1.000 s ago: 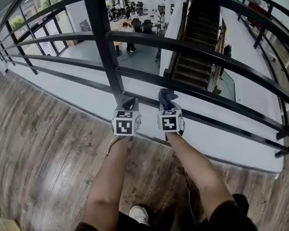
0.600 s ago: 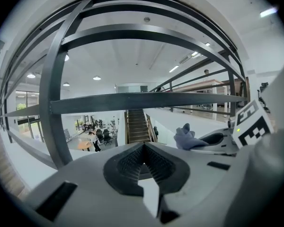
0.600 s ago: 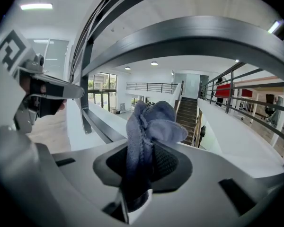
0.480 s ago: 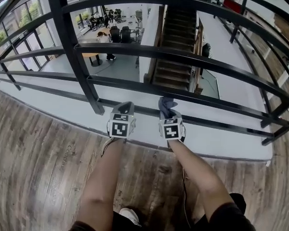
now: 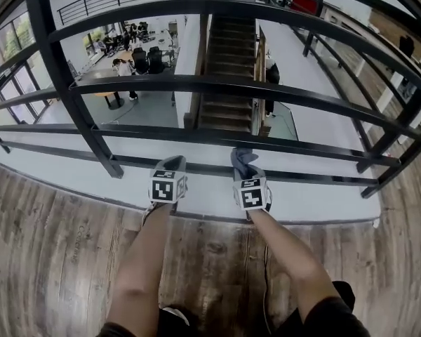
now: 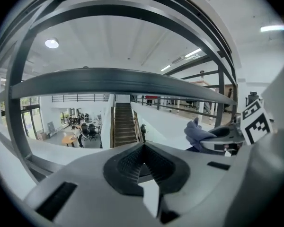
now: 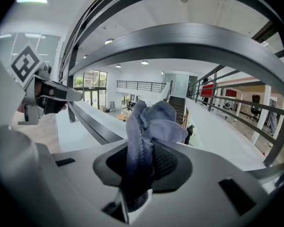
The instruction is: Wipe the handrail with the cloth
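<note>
The black metal handrail (image 5: 231, 7) curves across the head view, with lower bars (image 5: 224, 86) beneath it. A blue-grey cloth (image 5: 243, 160) sticks up from my right gripper (image 5: 246, 175), which is shut on it and sits low, near the bottom bars. The right gripper view shows the cloth (image 7: 149, 124) bunched between the jaws of that gripper (image 7: 141, 174), below a thick bar (image 7: 189, 41). My left gripper (image 5: 174, 164) is beside it to the left, shut with nothing in it (image 6: 143, 161). Neither gripper touches a bar.
A vertical post (image 5: 70, 93) stands left of the grippers and another post (image 5: 396, 142) at the far right. A white ledge (image 5: 316, 202) runs under the railing and wooden floor (image 5: 49, 258) lies behind it. Beyond the bars is a staircase (image 5: 224, 83) and a lower hall.
The post has slid leftwards in the head view, so the view and both grippers have shifted right along the railing. The grippers keep the same low pose, the right one still holding the cloth.
</note>
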Available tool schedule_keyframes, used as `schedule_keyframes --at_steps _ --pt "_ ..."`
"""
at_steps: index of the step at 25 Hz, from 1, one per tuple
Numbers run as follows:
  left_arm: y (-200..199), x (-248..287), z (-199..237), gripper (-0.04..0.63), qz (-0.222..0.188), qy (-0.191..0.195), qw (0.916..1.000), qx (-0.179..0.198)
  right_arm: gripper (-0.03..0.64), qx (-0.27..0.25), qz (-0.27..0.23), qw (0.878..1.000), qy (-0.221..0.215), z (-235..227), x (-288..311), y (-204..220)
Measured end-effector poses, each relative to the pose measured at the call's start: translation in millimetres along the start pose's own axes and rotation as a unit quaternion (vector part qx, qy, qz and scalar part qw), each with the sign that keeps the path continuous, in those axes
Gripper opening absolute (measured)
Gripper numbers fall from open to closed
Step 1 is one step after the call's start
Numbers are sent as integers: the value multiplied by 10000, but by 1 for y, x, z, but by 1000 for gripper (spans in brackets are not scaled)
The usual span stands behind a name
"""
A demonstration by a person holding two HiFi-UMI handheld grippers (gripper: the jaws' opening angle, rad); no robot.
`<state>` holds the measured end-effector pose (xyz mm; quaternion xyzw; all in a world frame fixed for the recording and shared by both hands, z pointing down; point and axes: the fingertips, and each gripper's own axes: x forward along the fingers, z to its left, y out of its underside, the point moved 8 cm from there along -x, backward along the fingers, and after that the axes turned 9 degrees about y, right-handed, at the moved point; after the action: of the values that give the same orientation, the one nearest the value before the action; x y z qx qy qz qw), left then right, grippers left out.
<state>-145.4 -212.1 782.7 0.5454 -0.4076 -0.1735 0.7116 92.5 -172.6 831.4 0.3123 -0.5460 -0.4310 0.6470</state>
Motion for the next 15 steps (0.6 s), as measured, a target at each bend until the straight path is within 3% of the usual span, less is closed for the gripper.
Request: schedule_keyframes --at_steps 9,15 --pt "-14 62 -89 0 49 632 9980 29 98 19 68 9991 416 -99 -24 32" --pt "-26 94 -162 0 44 1076 9916 714 97 193 204 9970 728 -170 -40 56"
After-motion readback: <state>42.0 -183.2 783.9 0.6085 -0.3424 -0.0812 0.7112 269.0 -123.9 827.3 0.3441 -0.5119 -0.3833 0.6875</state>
